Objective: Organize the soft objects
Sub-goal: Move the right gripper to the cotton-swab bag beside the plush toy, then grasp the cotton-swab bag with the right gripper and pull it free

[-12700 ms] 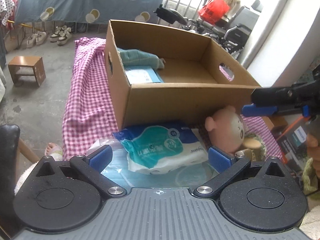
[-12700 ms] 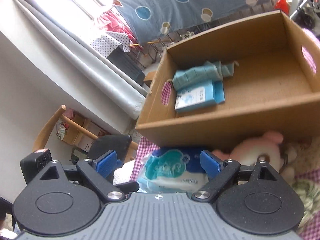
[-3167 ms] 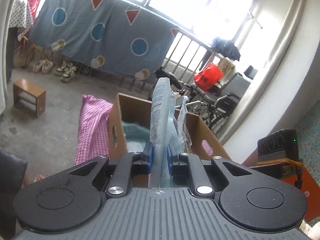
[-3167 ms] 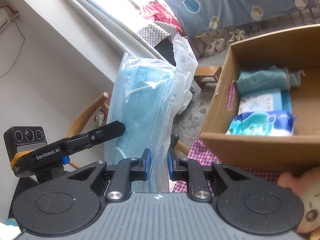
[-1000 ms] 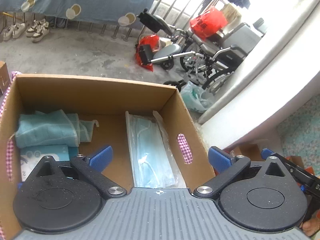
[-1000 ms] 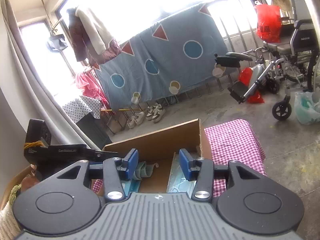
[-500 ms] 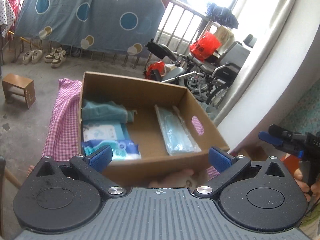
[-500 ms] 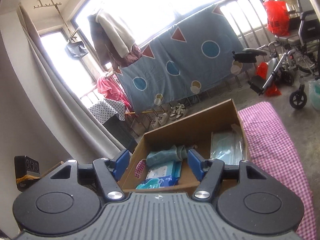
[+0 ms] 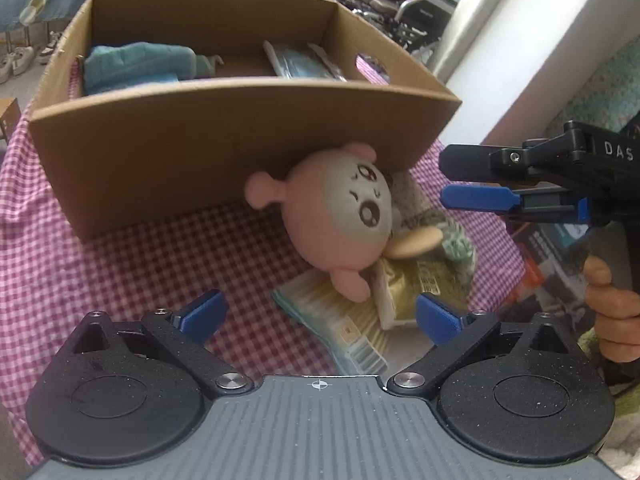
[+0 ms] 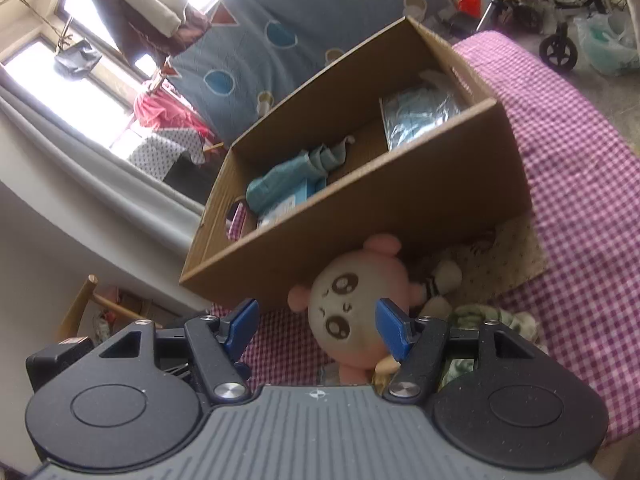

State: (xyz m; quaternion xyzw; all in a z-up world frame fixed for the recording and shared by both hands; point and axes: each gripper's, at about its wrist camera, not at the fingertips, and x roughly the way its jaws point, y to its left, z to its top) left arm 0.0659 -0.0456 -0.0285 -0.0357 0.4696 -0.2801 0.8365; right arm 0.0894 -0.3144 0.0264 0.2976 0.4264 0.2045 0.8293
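Observation:
A pink round-faced plush toy lies on the checked cloth against the front wall of the cardboard box. It rests partly on a yellowish packet. My left gripper is open just short of the plush and the packet, holding nothing. My right gripper is open too, and the plush's face sits between its fingers with no pad pressing on it. In the left wrist view the right gripper comes in from the right beside the plush.
Inside the box lie a teal cloth, a blue wipes pack and a bagged stack of masks. More soft items lie right of the plush. A person's hand holds the right gripper. Pink checked cloth covers the table.
Both grippers have dropped and pulled back from above the box to the plush in front of it. The right jaws stand wider than a second ago.

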